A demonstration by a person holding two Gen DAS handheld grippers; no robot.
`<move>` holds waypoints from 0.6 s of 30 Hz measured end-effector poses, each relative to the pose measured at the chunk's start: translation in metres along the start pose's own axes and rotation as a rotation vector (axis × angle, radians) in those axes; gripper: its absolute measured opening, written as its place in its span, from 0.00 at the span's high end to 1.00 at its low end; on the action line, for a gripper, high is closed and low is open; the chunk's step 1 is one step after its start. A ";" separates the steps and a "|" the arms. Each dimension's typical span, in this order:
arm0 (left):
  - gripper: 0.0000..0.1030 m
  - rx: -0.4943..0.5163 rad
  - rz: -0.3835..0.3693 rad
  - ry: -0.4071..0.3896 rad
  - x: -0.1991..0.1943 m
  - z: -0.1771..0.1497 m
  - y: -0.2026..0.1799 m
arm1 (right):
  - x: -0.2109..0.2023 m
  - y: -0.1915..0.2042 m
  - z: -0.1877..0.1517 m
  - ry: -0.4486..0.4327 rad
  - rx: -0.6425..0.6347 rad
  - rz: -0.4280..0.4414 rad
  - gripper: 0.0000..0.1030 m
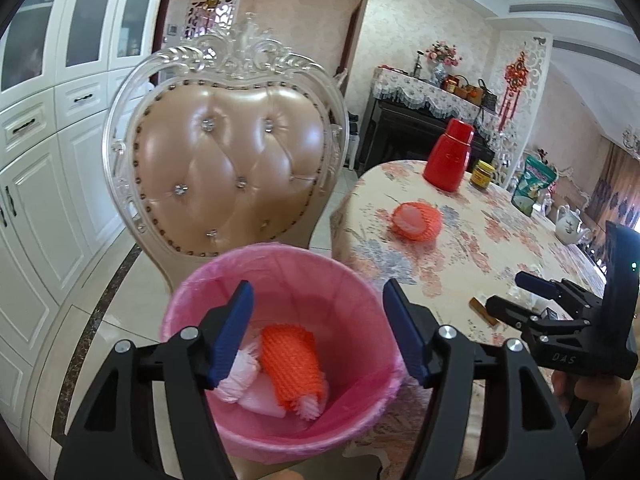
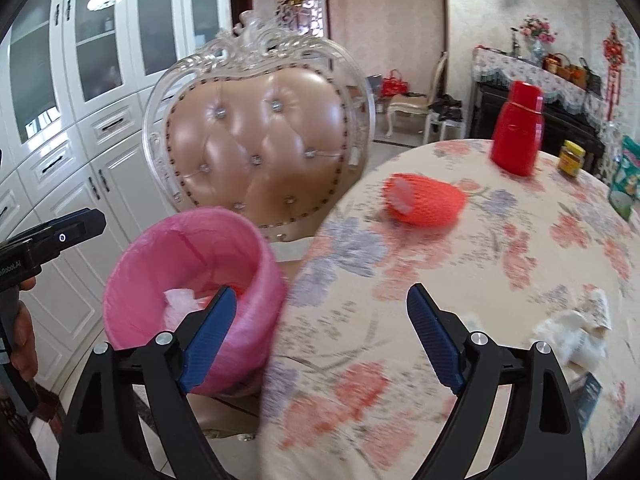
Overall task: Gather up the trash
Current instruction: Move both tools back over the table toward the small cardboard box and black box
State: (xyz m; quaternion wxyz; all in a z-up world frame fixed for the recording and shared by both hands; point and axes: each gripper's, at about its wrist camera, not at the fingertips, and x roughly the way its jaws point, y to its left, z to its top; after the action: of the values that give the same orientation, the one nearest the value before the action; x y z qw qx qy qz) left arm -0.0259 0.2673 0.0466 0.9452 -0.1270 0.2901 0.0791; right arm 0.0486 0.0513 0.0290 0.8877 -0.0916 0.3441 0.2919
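Left gripper: my left gripper [image 1: 318,330] stands half wide, with nothing between its blue pads [image 1: 234,334]; it hangs over the bin [image 1: 192,300].
Right gripper: my right gripper [image 2: 322,340] stands wide and empty over the table [image 2: 400,360], at its edge; its left pad is in front of the bin wall.
Bin: one pink bin with a pink liner, beside the table and in front of the chair [image 1: 232,168].
Trash in the bin: one orange net sleeve [image 1: 290,362] lies inside, on white and pink foam wraps [image 1: 240,380]; I cannot count the wraps exactly.
Trash on the table: one orange net [image 2: 424,200] with a pale thing inside lies ahead of my right gripper, well apart from it; crumpled white paper [image 2: 576,332] lies just to the right of that gripper.
Other things: one red bottle [image 2: 516,132], one small jar [image 2: 572,158] with a yellow lid, one green bag [image 1: 534,184] and one white teapot [image 1: 570,226], all at the far part of the table.
Only in the left view: the bottom of the bin and its trash, the teapot, a small brown piece [image 1: 482,310] near my right gripper, and the right gripper itself from the side.
Only in the right view: the white paper clearly, a second chair [image 2: 420,100] far back, and my left tool at the left edge with my hand [image 2: 22,340] on it.
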 end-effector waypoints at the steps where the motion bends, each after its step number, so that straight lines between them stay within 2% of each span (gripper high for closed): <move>1: 0.37 0.007 -0.007 0.002 0.002 0.000 -0.006 | -0.004 -0.007 -0.002 -0.004 0.008 -0.011 0.19; 12: 0.36 0.070 -0.091 0.022 0.025 -0.002 -0.074 | -0.043 -0.088 -0.037 -0.033 0.127 -0.140 0.18; 14: 0.29 0.078 -0.098 0.027 0.029 -0.003 -0.084 | -0.047 -0.102 -0.044 -0.030 0.151 -0.155 0.18; 18: 0.23 0.077 -0.081 0.057 0.044 -0.007 -0.107 | -0.051 -0.127 -0.057 -0.018 0.196 -0.192 0.18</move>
State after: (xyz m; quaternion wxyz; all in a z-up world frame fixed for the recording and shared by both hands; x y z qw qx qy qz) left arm 0.0310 0.1662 0.0369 0.9433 -0.1044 0.3141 0.0257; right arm 0.0605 -0.0961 0.0151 0.9193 -0.0345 0.3527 0.1713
